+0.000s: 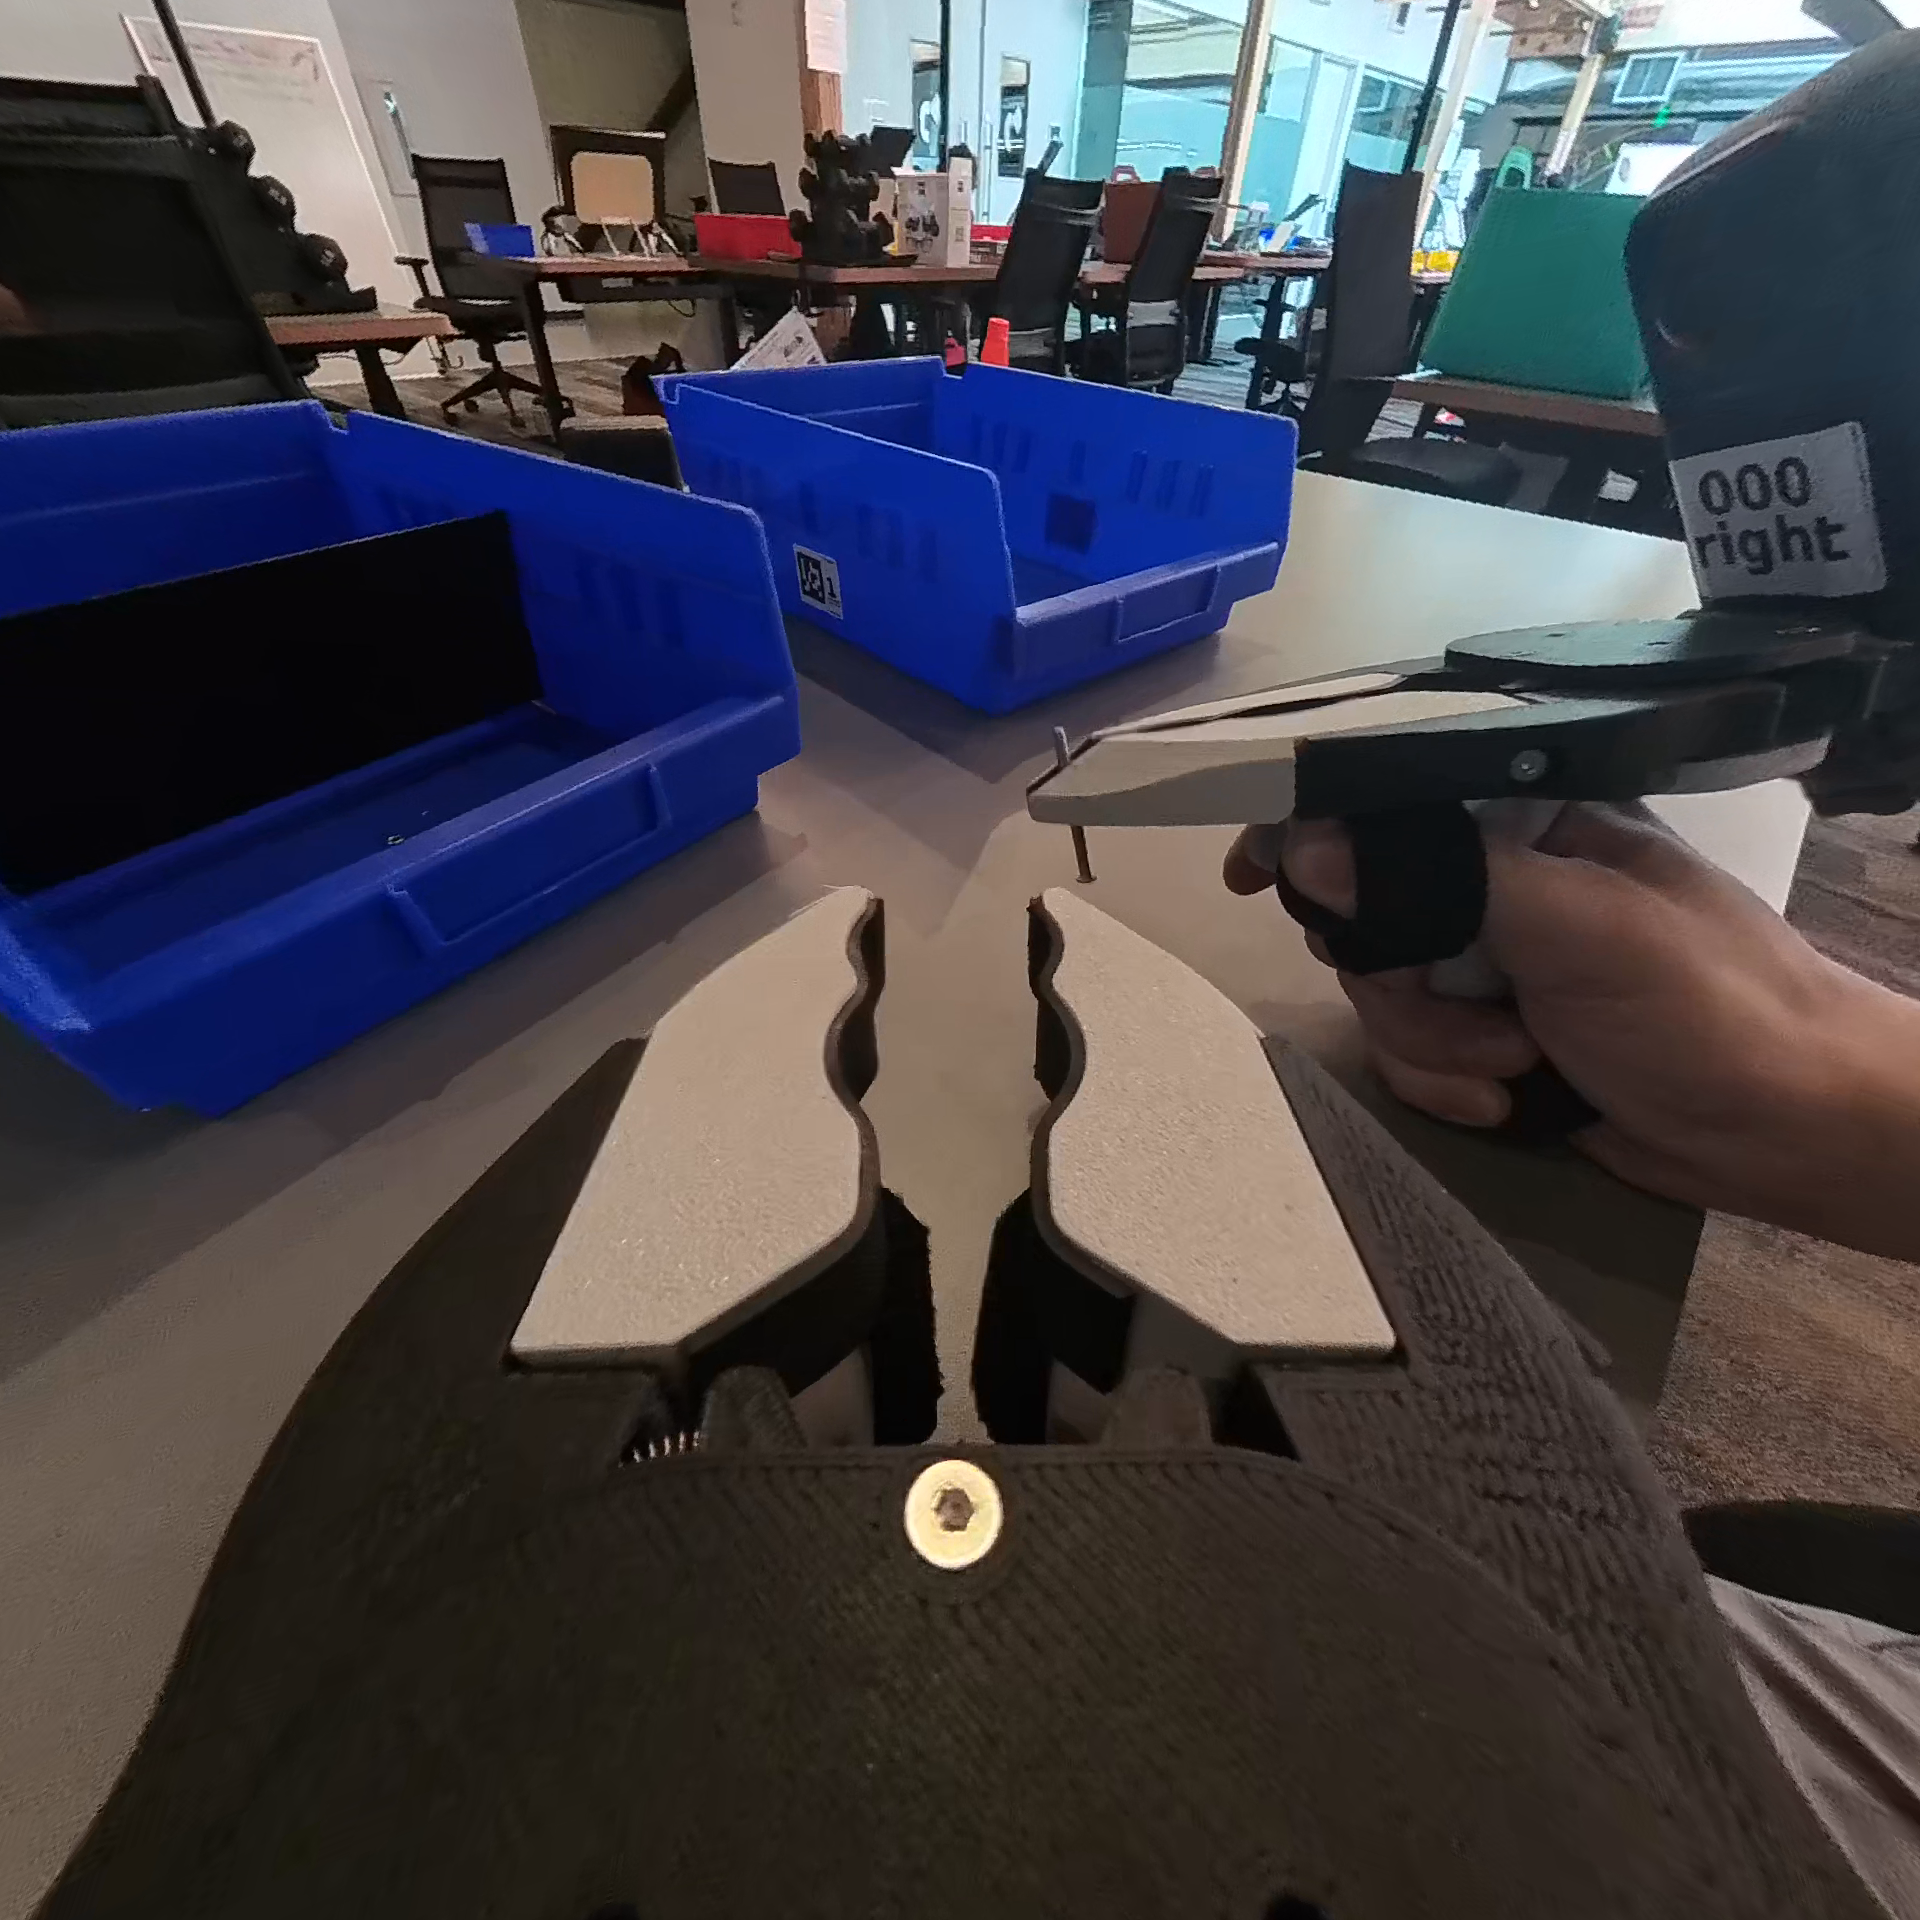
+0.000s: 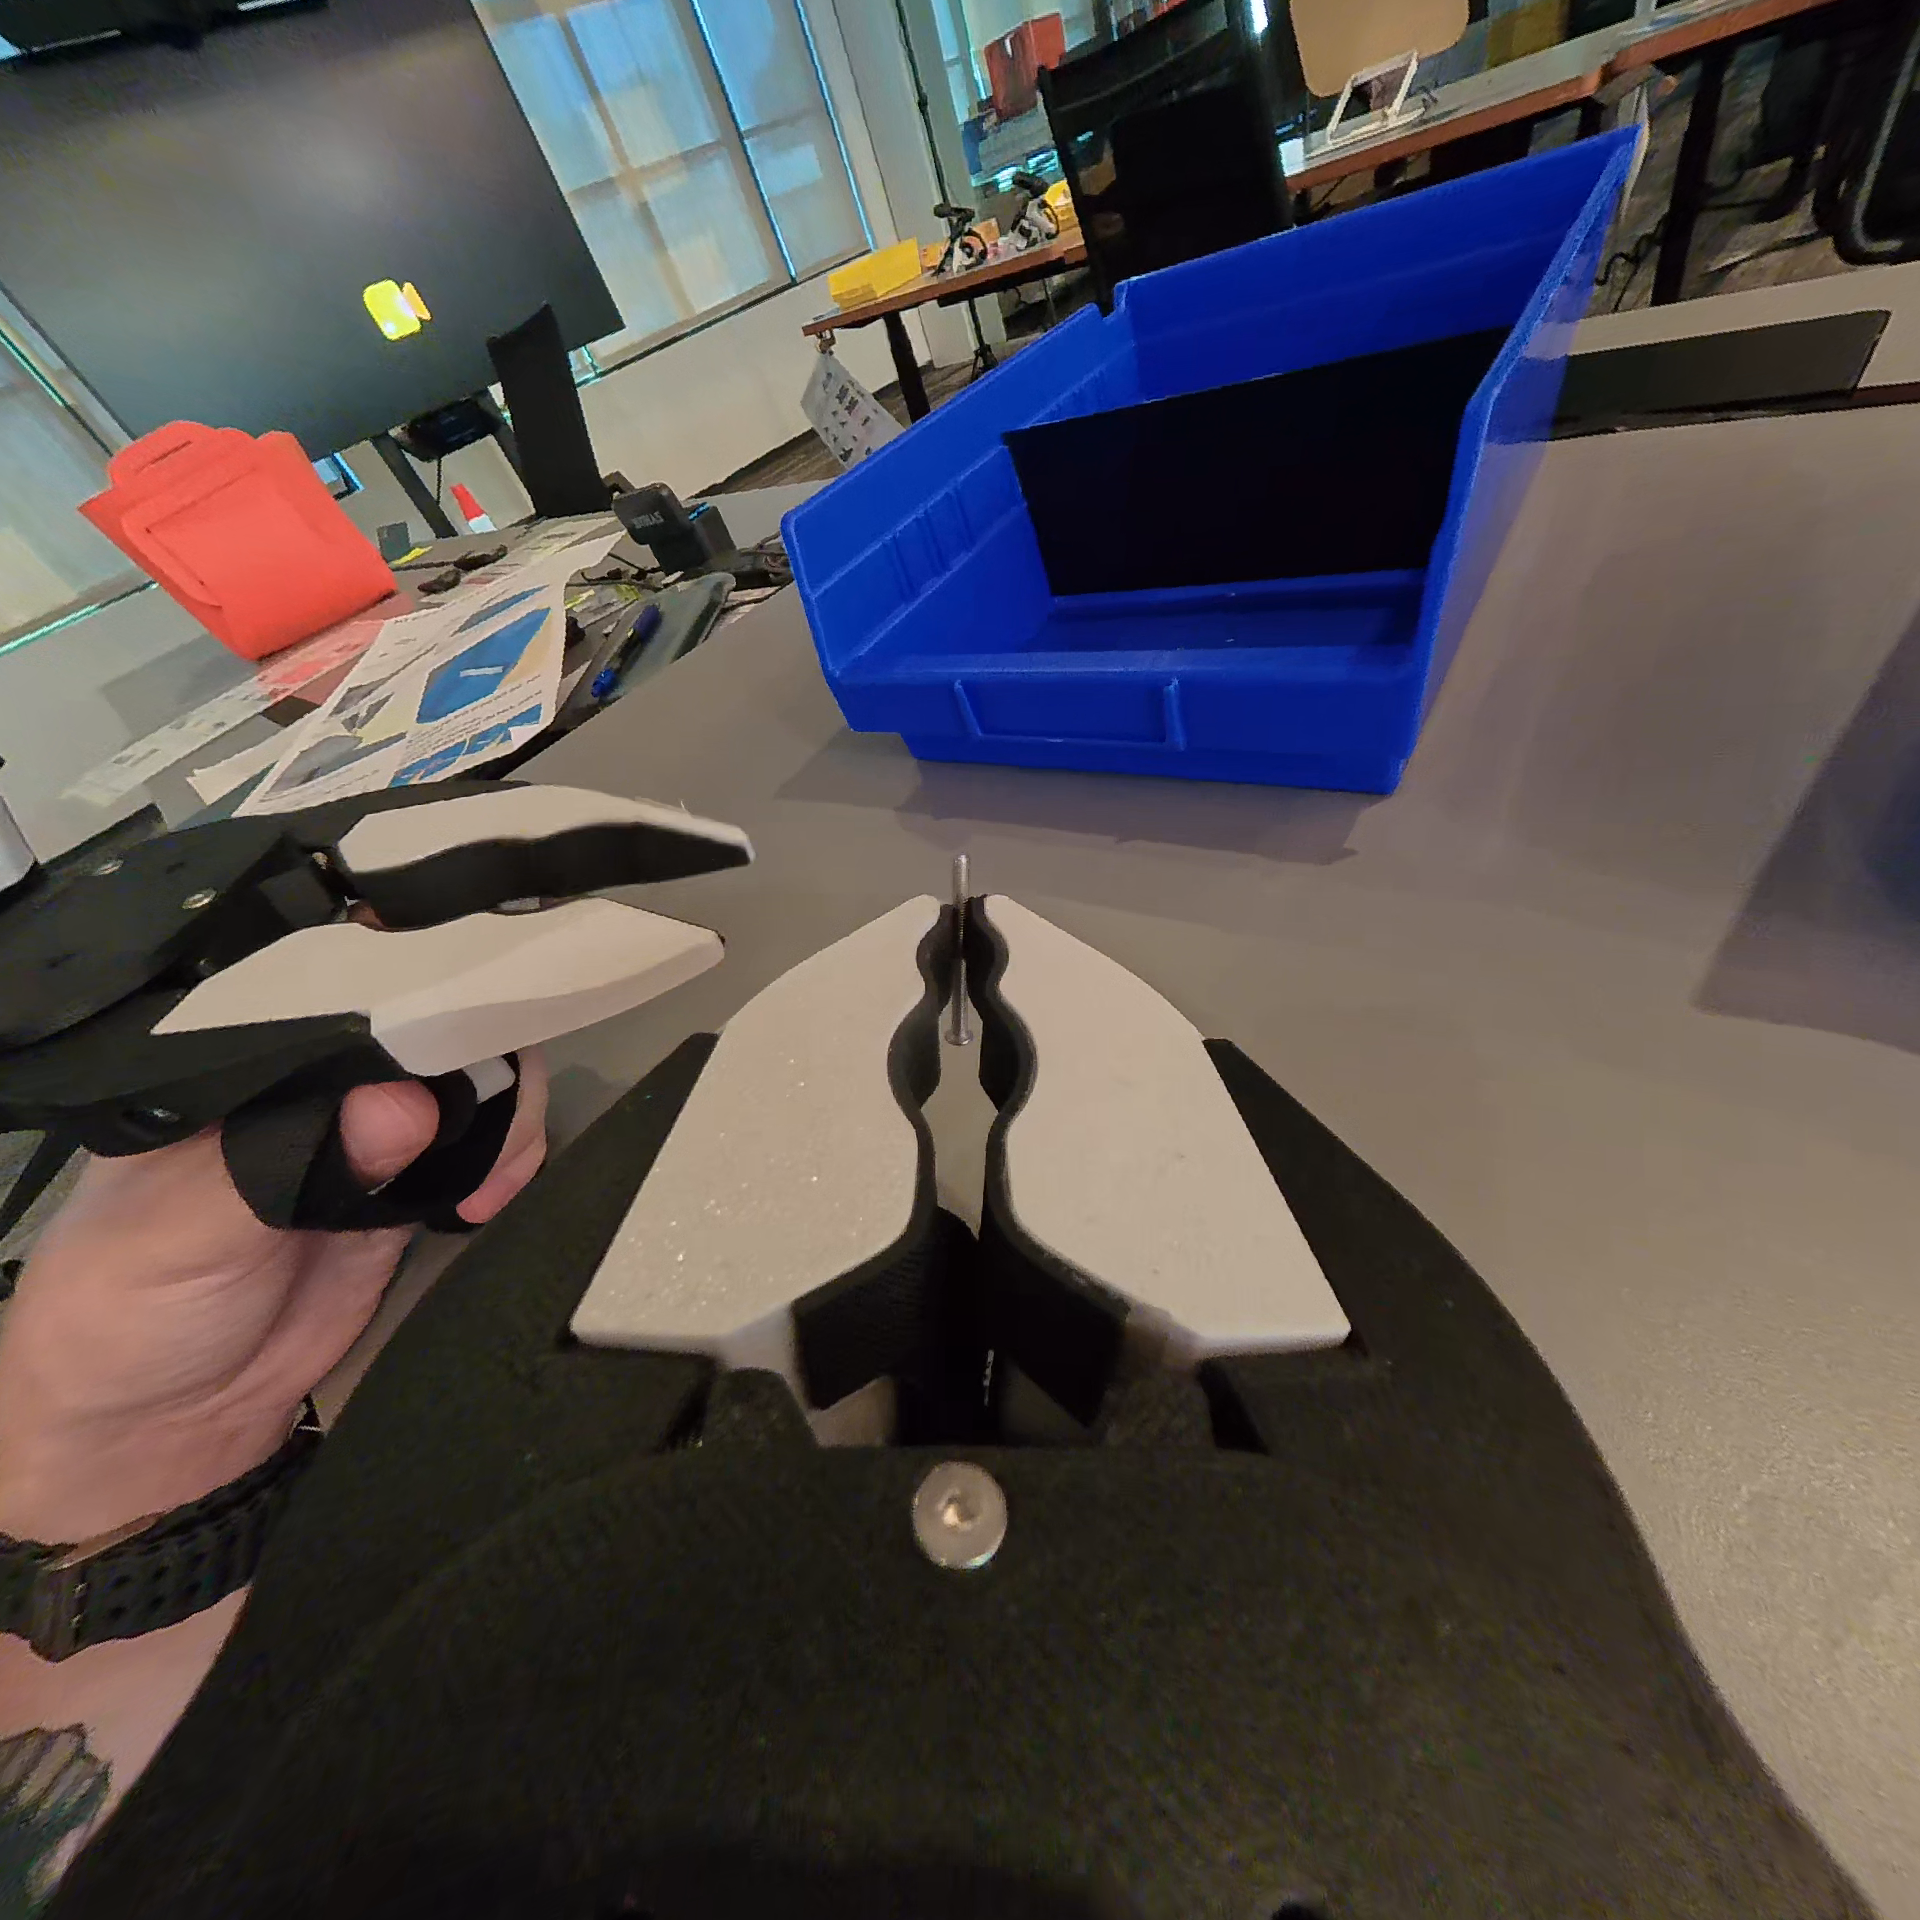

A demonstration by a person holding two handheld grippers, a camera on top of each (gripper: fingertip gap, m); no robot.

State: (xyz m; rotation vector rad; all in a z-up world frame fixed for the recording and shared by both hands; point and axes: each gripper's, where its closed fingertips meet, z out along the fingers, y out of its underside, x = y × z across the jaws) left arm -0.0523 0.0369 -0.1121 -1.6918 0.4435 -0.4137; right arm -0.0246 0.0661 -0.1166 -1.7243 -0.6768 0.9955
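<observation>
My right gripper (image 2: 961,912) is shut on a thin metal screw (image 2: 960,997), which stands upright between its fingertips a little above the grey table (image 2: 1507,1091). In the left wrist view the right gripper (image 1: 1060,774) comes in from the right, with the screw (image 1: 1081,857) poking out above and below its tips. My left gripper (image 1: 956,914) is open and empty, low over the table, its tips just below and left of the screw. It shows at the left of the right wrist view (image 2: 736,894), jaws apart.
Two blue bins stand on the table: a near one (image 1: 416,831) with a black divider (image 1: 260,665) and a farther one (image 1: 1039,623). The near bin (image 2: 1143,717) lies ahead of my right gripper. An orange bag (image 2: 239,540), papers (image 2: 436,707) and a pen lie at the left. Across from one pair of fingers to the other is roughly 5 cm.
</observation>
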